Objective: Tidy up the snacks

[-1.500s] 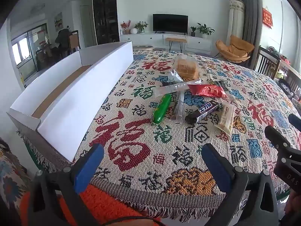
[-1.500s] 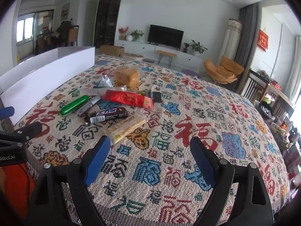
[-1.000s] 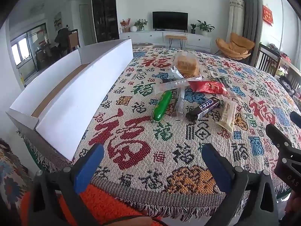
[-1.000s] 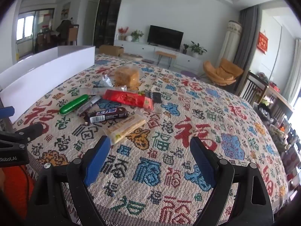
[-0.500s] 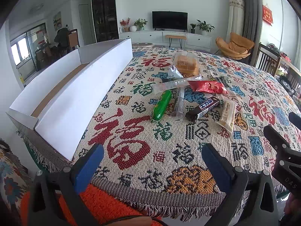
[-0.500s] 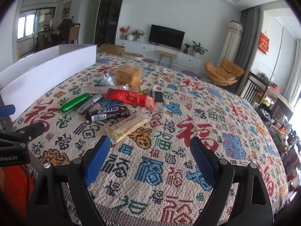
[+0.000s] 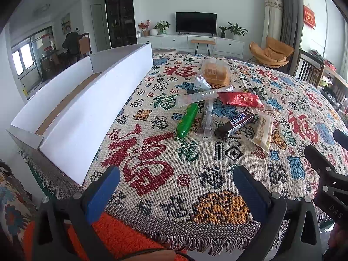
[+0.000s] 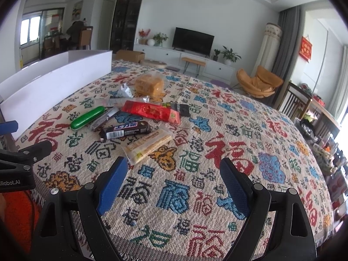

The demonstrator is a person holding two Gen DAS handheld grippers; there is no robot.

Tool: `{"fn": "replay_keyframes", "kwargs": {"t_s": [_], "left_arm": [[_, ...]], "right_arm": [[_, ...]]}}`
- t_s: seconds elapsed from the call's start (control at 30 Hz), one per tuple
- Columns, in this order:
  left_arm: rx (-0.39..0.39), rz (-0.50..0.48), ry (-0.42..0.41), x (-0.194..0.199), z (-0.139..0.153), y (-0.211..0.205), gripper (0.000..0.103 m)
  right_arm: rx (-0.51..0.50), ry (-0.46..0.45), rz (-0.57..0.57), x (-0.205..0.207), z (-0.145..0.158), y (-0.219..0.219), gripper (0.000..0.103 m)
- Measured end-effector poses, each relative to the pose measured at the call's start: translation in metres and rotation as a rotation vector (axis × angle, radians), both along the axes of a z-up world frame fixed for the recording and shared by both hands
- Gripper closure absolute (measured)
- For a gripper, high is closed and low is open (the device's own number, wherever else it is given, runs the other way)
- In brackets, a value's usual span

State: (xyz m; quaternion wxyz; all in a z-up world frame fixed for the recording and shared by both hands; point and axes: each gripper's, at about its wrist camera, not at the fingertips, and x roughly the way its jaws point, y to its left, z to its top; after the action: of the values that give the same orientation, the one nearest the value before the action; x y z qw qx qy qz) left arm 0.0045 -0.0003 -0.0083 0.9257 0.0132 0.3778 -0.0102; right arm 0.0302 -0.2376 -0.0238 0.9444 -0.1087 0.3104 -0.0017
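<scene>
Snacks (image 8: 128, 117) ahead; both grippers (image 7: 176, 189) (image 8: 174, 178) low, jaws wide.

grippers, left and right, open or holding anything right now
Left gripper: open, holding nothing.
Right gripper: open, holding nothing.

From my left tongs (image 7: 176, 190) I see bare patterned cloth (image 7: 152, 165) up to the snack pile (image 7: 217, 113); nothing blocks that lane. The white box wall (image 7: 97, 113) closes the left side. My right tongs (image 8: 174, 176) have open cloth ahead and rightward.
</scene>
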Motion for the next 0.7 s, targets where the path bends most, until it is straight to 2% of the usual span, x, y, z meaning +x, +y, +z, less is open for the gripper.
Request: {"fn": "replay_keyframes", "kwargs": {"t_s": [0.7], "left_arm": [[0.000,0.001,0.002,0.0005,0.0001,0.0000,0.000]], "right_arm": [[0.001,0.002,0.001,-0.0002,-0.0016,0.0003,0.014]]}}
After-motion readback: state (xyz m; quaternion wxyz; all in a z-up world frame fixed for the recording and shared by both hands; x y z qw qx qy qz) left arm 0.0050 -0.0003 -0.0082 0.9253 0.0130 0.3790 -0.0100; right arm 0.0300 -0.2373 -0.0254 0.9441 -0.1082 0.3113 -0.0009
